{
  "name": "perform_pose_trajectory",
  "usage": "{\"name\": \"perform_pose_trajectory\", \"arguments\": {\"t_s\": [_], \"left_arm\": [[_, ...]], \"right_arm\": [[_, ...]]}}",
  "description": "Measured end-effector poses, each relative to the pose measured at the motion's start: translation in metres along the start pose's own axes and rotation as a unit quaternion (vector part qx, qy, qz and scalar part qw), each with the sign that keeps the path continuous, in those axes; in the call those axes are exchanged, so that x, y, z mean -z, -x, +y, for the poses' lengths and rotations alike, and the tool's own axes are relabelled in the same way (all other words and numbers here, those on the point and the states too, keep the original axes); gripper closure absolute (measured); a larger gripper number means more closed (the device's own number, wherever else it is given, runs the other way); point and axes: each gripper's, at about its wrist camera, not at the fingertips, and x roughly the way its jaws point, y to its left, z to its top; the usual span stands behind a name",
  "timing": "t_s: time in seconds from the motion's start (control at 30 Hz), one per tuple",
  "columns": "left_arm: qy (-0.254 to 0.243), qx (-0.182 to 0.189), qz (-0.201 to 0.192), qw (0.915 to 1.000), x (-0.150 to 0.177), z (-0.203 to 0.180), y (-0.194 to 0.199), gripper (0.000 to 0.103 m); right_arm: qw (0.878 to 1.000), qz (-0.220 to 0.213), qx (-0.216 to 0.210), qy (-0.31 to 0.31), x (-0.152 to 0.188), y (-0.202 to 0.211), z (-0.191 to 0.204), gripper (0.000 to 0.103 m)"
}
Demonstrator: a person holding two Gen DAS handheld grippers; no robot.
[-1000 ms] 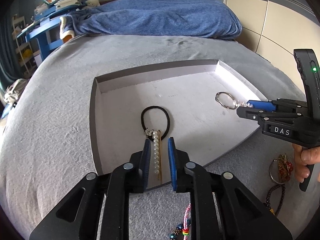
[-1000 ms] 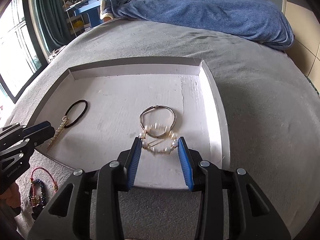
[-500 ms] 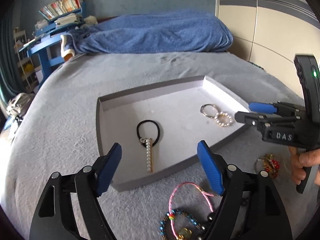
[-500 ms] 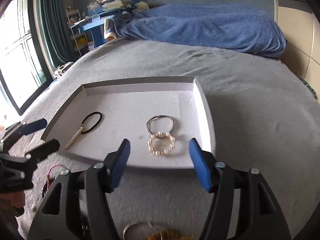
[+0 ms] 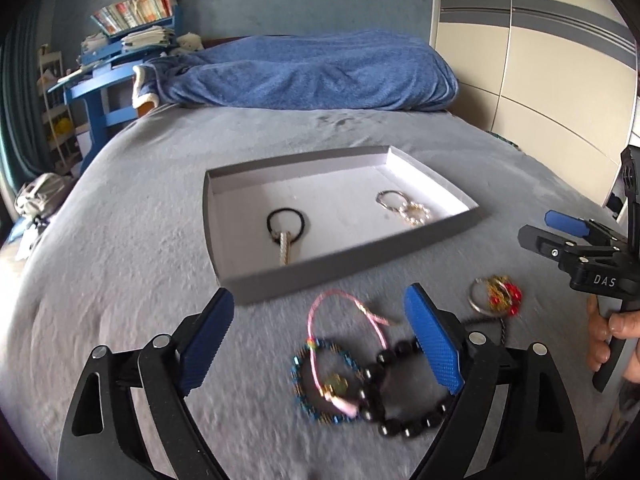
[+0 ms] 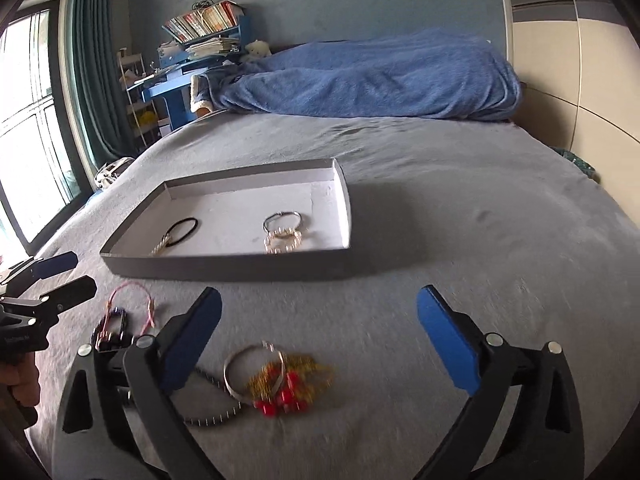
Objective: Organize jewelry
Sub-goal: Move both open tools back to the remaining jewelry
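On the grey bed (image 5: 120,240) lies the tray (image 5: 340,268), and every place below is given from this tray. Inside it, toward its left side, rest a black hair tie (image 5: 286,220) and a pearl clip (image 5: 285,252) touching it. Toward its right side rest a metal ring (image 5: 388,198) and a pearl bracelet (image 5: 416,212), also touching. So four pieces seem already sorted, which I judge to be about half of the work.

Outside the tray, just in front of its near wall, more jewelry waits on the bed: a black bead bracelet (image 5: 400,400), a pink cord (image 5: 340,312), a blue bead bracelet (image 5: 308,384), and further right a ring with red and gold charms (image 5: 496,294). These must probably go into the tray next.

Both grippers are in front of the tray, above this group. The left gripper (image 5: 320,344) has its jaws opening wide and nothing is clamped; the bracelets lie below, between them. The right gripper (image 6: 320,344) is opening too and is empty, above the charm ring (image 6: 280,380).

The near pieces are blurred and tangled, so I cannot count them surely. A dark chain (image 6: 212,420) is partly hidden behind a finger of the right gripper.
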Motion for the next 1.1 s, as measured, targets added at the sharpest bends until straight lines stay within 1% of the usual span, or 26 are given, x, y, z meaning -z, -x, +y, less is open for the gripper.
{"name": "perform_pose_trajectory", "arguments": {"t_s": [0.23,0.43,0.63,0.7,0.77,0.87,1.1], "left_arm": [[0.005,0.003,0.008,0.9999,0.026,-0.005,0.010,0.013],[0.009,0.002,-0.002,1.0000,0.033,-0.004,0.018,0.011],[0.006,0.005,0.011,0.9999,0.042,-0.009,0.018,0.010],[0.009,0.002,0.007,0.9999,0.042,-0.008,0.019,0.010],[0.010,0.002,0.009,0.9999,0.043,-0.007,0.019,0.010],[0.006,-0.006,0.025,0.9997,0.045,-0.010,0.014,0.010],[-0.005,-0.002,0.019,0.9998,0.047,-0.015,0.018,0.010]], "right_arm": [[1.000,0.007,0.015,0.000,0.029,0.017,-0.007,0.006],[1.000,0.008,0.015,0.001,0.044,0.024,-0.005,0.006],[1.000,-0.004,0.022,0.012,0.048,0.029,-0.001,0.006],[1.000,-0.008,0.026,0.014,0.048,0.031,0.000,0.006],[0.999,-0.006,0.026,0.018,0.048,0.030,0.001,0.006],[0.999,-0.003,0.025,0.024,0.048,0.030,0.004,0.006],[1.000,0.005,0.019,0.012,0.047,0.028,-0.001,0.006]]}}
